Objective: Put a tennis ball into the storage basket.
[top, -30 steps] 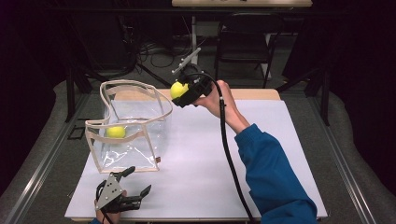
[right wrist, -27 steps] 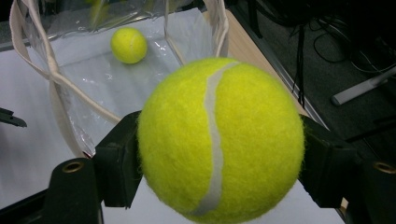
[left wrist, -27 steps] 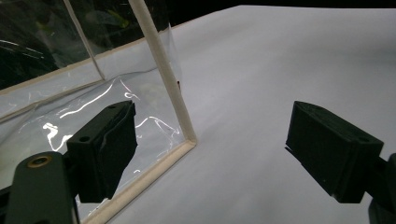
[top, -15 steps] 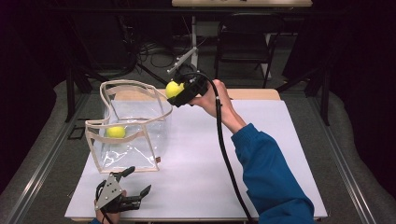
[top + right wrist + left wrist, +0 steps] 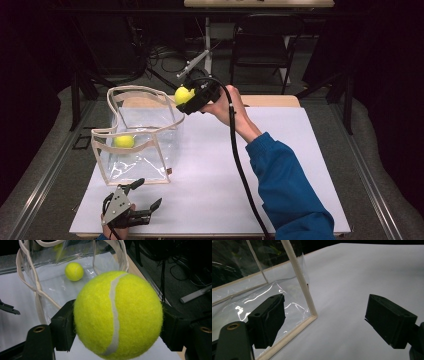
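A yellow tennis ball (image 5: 182, 94) is held in the air over the right rim of a clear plastic bag (image 5: 141, 162) with cream trim. My right gripper (image 5: 186, 98) is shut on this ball (image 5: 117, 315), a black jaw pressing each side. A second tennis ball (image 5: 123, 141) lies on the bag's floor, and it (image 5: 74, 271) sits below and beyond the held ball in the right gripper view. My left gripper (image 5: 149, 193) rests low near the table's front left, open with nothing between its jaws. The bag's near corner (image 5: 298, 277) stands just ahead of it.
The bag stands on a white board (image 5: 280, 165) that covers the table, with a wooden strip (image 5: 270, 100) along the far edge. Metal rails (image 5: 45, 170) run down both sides. A chair (image 5: 260, 55) and cables stand behind the table.
My right gripper with the ball has drifted slightly to the left, toward the bag's mouth. The left gripper has kept still.
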`<state>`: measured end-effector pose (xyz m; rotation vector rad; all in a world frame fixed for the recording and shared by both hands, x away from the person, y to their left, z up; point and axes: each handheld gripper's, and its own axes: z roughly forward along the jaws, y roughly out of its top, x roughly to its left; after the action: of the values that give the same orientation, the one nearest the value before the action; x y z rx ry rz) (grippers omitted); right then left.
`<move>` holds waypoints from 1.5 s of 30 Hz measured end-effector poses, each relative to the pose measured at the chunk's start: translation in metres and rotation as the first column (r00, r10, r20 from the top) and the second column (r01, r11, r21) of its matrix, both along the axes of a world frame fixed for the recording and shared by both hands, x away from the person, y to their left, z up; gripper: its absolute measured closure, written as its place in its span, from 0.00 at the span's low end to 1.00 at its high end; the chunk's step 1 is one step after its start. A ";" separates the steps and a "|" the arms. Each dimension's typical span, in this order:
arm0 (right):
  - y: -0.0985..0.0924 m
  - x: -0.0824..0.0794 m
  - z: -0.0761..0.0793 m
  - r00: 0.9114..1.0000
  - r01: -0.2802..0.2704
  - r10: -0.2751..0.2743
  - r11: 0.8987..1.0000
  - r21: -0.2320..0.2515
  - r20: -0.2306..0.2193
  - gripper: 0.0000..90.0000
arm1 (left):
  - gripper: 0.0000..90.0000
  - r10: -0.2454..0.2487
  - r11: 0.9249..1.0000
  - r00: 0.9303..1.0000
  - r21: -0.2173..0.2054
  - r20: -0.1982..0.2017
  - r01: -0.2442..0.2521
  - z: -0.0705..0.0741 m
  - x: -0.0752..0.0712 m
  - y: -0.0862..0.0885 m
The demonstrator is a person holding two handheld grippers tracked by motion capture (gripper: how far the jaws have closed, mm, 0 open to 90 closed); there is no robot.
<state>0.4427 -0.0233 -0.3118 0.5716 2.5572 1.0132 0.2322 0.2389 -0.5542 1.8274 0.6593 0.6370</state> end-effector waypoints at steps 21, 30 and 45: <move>0.013 -0.001 0.003 1.000 -0.022 0.021 1.000 0.015 0.007 0.29 | 0.18 -0.001 1.000 1.000 0.000 -0.001 0.001 0.000 0.000 0.000; 0.019 -0.001 0.002 0.999 -0.032 0.032 0.999 0.011 0.012 0.29 | 0.18 -0.002 1.000 1.000 -0.001 0.000 0.002 0.000 0.000 0.000; 0.033 -0.001 -0.004 0.999 -0.043 0.043 0.999 0.016 0.016 0.29 | 0.18 -0.003 1.000 1.000 -0.006 0.001 0.003 0.000 0.000 0.000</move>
<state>0.4415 0.0096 -0.3154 0.5128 2.5599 1.0492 0.2318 0.2390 -0.5541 1.8219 0.6573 0.6338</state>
